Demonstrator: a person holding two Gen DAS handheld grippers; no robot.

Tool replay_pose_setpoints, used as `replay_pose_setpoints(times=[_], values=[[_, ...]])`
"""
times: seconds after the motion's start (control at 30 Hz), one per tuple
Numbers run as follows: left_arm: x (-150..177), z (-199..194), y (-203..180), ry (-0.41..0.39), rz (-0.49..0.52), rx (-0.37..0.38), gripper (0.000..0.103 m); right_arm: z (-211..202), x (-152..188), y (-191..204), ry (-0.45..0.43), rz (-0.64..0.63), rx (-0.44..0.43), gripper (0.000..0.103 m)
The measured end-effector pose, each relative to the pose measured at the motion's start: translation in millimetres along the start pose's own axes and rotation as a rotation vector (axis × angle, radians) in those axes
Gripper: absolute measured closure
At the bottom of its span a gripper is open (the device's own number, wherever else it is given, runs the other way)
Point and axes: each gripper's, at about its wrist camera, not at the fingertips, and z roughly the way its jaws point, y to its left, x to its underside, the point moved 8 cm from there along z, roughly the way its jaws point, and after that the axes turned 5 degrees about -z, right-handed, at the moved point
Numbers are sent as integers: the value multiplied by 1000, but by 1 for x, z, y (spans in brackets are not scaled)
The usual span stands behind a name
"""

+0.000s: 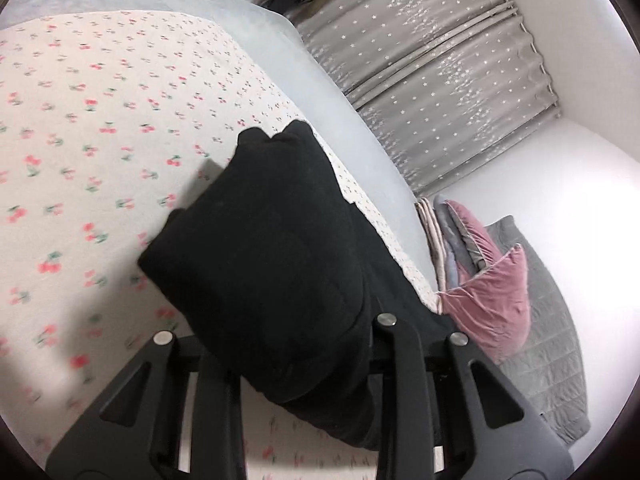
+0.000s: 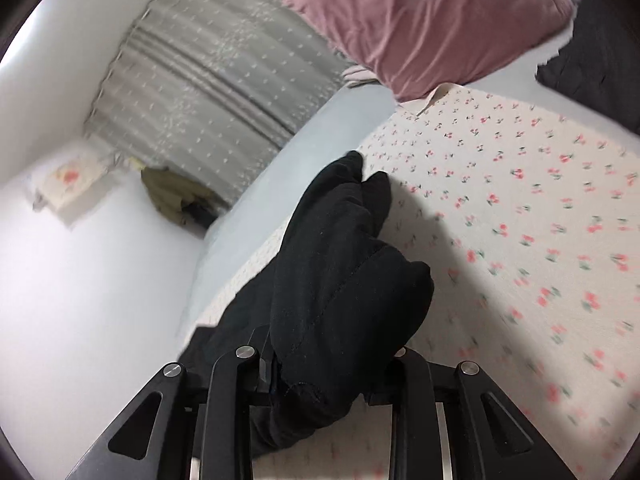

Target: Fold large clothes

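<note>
A large black garment (image 1: 272, 264) hangs bunched over the cherry-print sheet (image 1: 100, 120) of the bed. My left gripper (image 1: 296, 360) is shut on it, and the cloth covers the fingertips. The same black garment (image 2: 336, 264) fills the middle of the right wrist view, and my right gripper (image 2: 324, 368) is shut on another part of it. The cloth is lifted and drapes forward from both grippers above the cherry-print sheet (image 2: 520, 208).
A pink cushion (image 1: 492, 304) and folded blankets (image 1: 448, 232) lie at the bed's edge beside a grey quilt (image 1: 556, 360). A grey starred curtain (image 1: 432, 80) hangs along the wall. The pink cushion (image 2: 432, 20) and an olive garment (image 2: 172, 196) show in the right wrist view.
</note>
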Motion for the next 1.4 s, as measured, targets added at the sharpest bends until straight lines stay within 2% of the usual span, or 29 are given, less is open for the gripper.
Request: replay_pose_setpoints(times=[0.13, 0.17, 0.23, 0.27, 0.3, 0.4, 0.43, 0.53, 0.67, 0.73, 0.87, 0.93, 1.0, 1.1, 1.2, 1.33, 1.4], values=[[18, -5, 27, 75, -5, -69, 70, -15, 24, -19, 75, 75, 21, 72], [25, -1, 38, 108, -16, -103, 65, -11, 31, -29, 110, 84, 69, 66], [41, 14, 62, 191, -57, -192, 47, 1, 54, -54, 220, 56, 251, 53], [47, 19, 73, 223, -88, -200, 43, 7, 65, -64, 273, 41, 325, 48], [46, 17, 74, 206, -95, -175, 41, 13, 76, -75, 305, 36, 364, 45], [47, 10, 71, 225, -85, -148, 33, 11, 74, -81, 284, 54, 347, 36], [48, 8, 71, 222, -93, -146, 30, 5, 70, -81, 267, 41, 366, 33], [49, 4, 72, 208, -119, -142, 27, -13, 59, -73, 194, -51, 450, 29], [53, 6, 71, 191, -101, -169, 27, -29, 42, -55, 65, -240, 630, 28], [54, 9, 70, 176, -94, -180, 27, -32, 37, -42, 18, -316, 668, 28], [48, 13, 70, 117, -105, -186, 28, -30, 32, -6, -54, -380, 584, 28], [45, 14, 71, 82, -97, -220, 38, -22, 36, 12, -74, -398, 512, 28], [44, 17, 71, 62, -99, -224, 44, -10, 45, 31, -64, -417, 442, 28], [40, 18, 72, 43, -120, -219, 54, 16, 59, 54, -19, -451, 333, 28], [38, 16, 67, 15, -119, -218, 64, 46, 88, 89, 62, -526, 193, 28], [34, 8, 42, -59, -23, -235, 71, 77, 126, 123, 156, -633, 92, 28], [32, 3, 28, -96, 12, -216, 73, 88, 146, 139, 201, -698, 42, 29]])
